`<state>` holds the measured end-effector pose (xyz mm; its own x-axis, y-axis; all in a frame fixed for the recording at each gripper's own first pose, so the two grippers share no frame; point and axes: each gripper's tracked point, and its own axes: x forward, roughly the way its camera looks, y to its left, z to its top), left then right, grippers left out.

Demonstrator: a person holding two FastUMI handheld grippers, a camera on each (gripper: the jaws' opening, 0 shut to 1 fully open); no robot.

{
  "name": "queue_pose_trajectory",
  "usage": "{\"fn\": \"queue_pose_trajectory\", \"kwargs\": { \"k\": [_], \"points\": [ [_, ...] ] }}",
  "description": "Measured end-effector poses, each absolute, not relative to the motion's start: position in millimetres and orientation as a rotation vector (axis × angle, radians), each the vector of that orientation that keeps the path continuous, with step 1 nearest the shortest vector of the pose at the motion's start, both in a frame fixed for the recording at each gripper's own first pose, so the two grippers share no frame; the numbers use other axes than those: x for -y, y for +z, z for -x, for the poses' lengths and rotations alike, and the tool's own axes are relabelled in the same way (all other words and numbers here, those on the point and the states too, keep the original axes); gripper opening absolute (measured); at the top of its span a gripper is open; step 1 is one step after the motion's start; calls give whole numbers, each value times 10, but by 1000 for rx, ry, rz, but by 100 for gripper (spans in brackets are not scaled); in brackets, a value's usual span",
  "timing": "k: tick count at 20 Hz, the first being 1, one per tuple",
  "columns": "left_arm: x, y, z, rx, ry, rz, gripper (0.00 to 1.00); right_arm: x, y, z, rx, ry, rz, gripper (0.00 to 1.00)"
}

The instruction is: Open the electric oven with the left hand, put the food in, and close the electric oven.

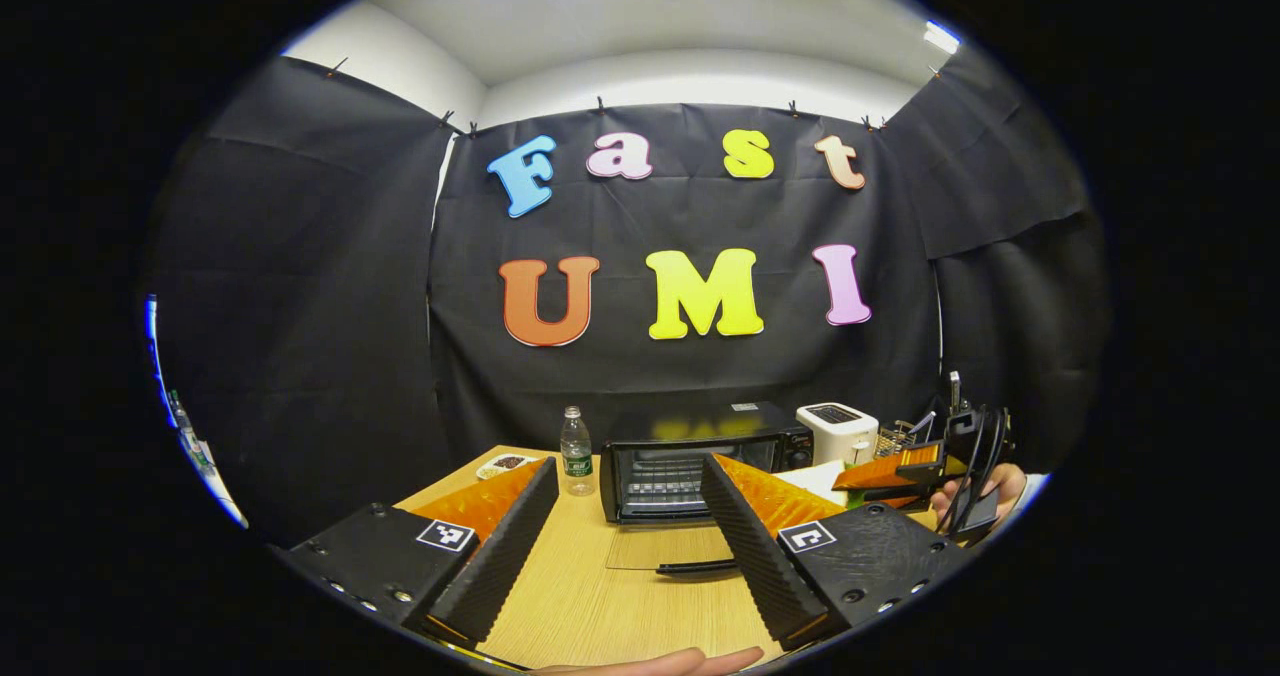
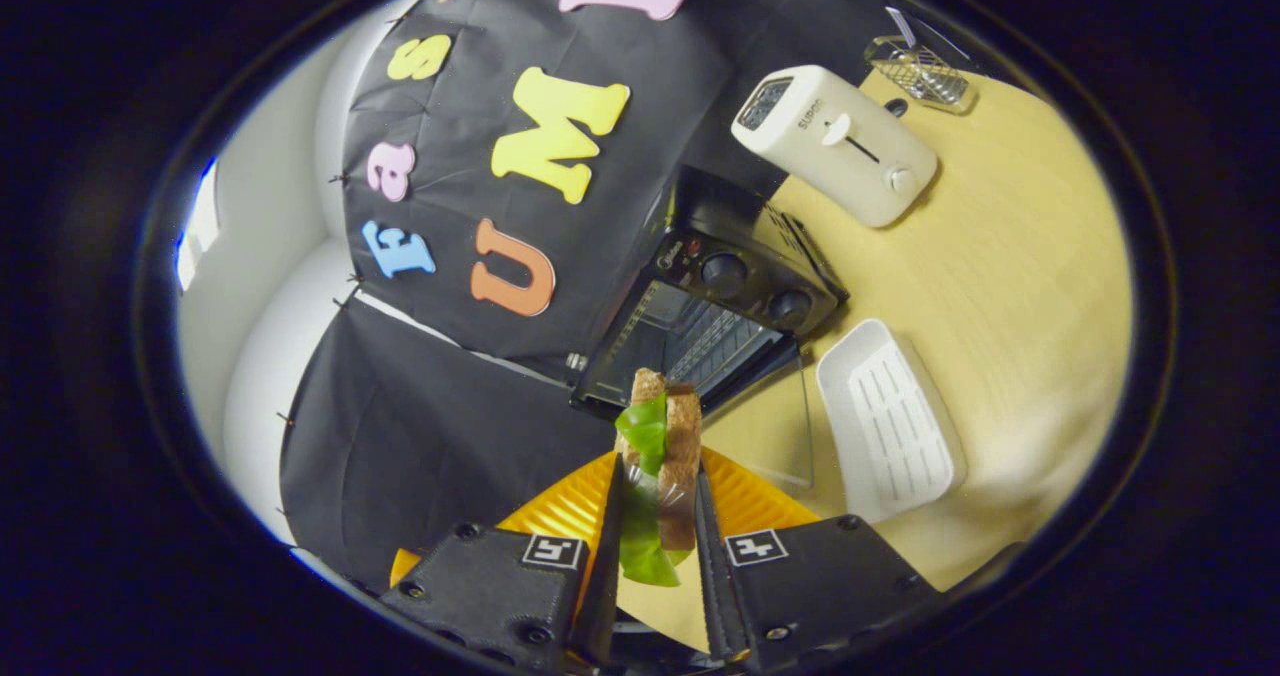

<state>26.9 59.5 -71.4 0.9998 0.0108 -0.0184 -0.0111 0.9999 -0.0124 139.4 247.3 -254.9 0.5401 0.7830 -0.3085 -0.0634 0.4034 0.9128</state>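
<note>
Now right claw (image 2: pixel 655 516) grasping sandwich (image 2: pixel 662 456) near open oven (image 2: pixel 700 331); left claw (image 1: pixel 630 526) released, clear of door (image 1: pixel 665 548)

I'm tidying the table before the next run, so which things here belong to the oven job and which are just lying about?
Part of the job:
- oven, door open flat on the table
- sandwich, held between the right gripper fingers
- left gripper, open

Just lying about:
- toaster
- water bottle
- white tray
- wire rack
- small dish
</note>
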Motion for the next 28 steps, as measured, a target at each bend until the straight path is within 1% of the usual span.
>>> {"fn": "queue_pose_trajectory", "kwargs": {
  "k": [3, 8, 10, 12, 14, 18, 19, 20, 23, 24, 25, 26, 27, 28],
  "points": [
    [-604, -768, -267, -28, 23, 4, 94, -2810, -2593, -1441, -765, 579, -1039, 38],
    [-657, -789, -179, -52, 12, 8, 94, -3371, -2770, -1750, -679, 478, -1086, 38],
    [-750, -750, -134, -50, 24, -21, 94, -3525, -2909, -1957, -642, 403, -1100, 38],
    [-776, -736, -105, -33, 24, -17, 94, -3644, -2998, -2225, -580, 313, -1171, 38],
    [-740, -765, -96, -25, 7, 2, 95, -3796, -3020, -2445, -518, 265, -1209, 38],
    [-722, -799, -99, -32, -6, 24, 94, -3925, -3067, -2958, -379, 193, -1100, 39],
    [-706, -779, -91, -28, -14, 33, 95, -3952, -3130, -3068, -374, 169, -1076, 38],
    [-692, -776, -80, -26, -24, 38, 95, -3996, -3202, -3166, -375, 156, -1055, 39],
    [-723, -806, -62, -21, -42, 29, 94, -4123, -3434, -3326, -410, 142, -1019, 39],
    [-774, -817, -59, -22, -37, 27, 94, -4115, -3468, -3357, -406, 134, -1061, 39],
    [-816, -834, -53, -27, -33, 33, 94, -4089, -3508, -3378, -407, 117, -1099, 30],
    [-835, -839, -40, -28, -36, 43, 94, -4071, -3563, -3397, -418, 102, -1109, 40],
    [-859, -828, -35, -26, -37, 52, 95, -4081, -3564, -3384, -414, 103, -1101, 31],
    [-907, -817, -32, -24, -34, 61, 95, -4102, -3574, -3394, -410, 108, -1077, 41]
  ]
}}
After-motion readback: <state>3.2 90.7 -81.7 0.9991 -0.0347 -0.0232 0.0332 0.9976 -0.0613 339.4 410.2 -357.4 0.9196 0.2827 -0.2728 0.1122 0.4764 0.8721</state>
